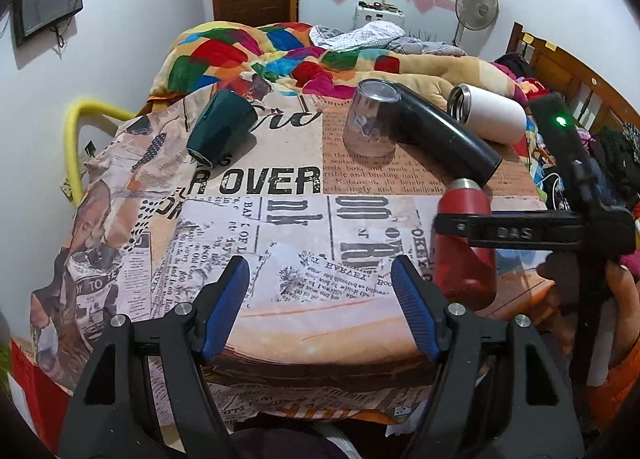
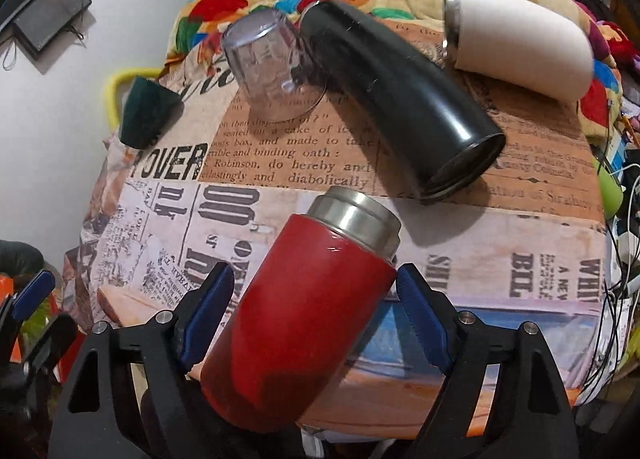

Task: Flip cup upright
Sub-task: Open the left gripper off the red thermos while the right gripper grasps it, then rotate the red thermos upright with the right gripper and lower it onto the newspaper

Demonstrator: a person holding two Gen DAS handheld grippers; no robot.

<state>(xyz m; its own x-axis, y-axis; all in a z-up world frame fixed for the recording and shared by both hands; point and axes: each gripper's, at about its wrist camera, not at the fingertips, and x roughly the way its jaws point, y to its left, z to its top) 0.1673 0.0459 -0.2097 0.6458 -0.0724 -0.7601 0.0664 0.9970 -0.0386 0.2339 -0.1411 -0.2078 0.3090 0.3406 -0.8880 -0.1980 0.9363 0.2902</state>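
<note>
A red cup with a steel rim (image 2: pixel 304 299) sits tilted between the blue pads of my right gripper (image 2: pixel 316 311), steel mouth pointing up and away; the jaws are closed on its body. In the left wrist view the red cup (image 1: pixel 464 243) stands near upright at the table's right, with the right gripper's finger (image 1: pixel 500 229) across it. My left gripper (image 1: pixel 320 299) is open and empty over the table's front.
On the newsprint-patterned tablecloth (image 1: pixel 280 219) lie a black flask (image 2: pixel 400 91), a white cup (image 2: pixel 520 39), an upside-down clear cup (image 2: pixel 268 67) and a tilted dark green cup (image 1: pixel 220 127). A colourful blanket (image 1: pixel 280 55) lies behind. Cables hang at the right edge.
</note>
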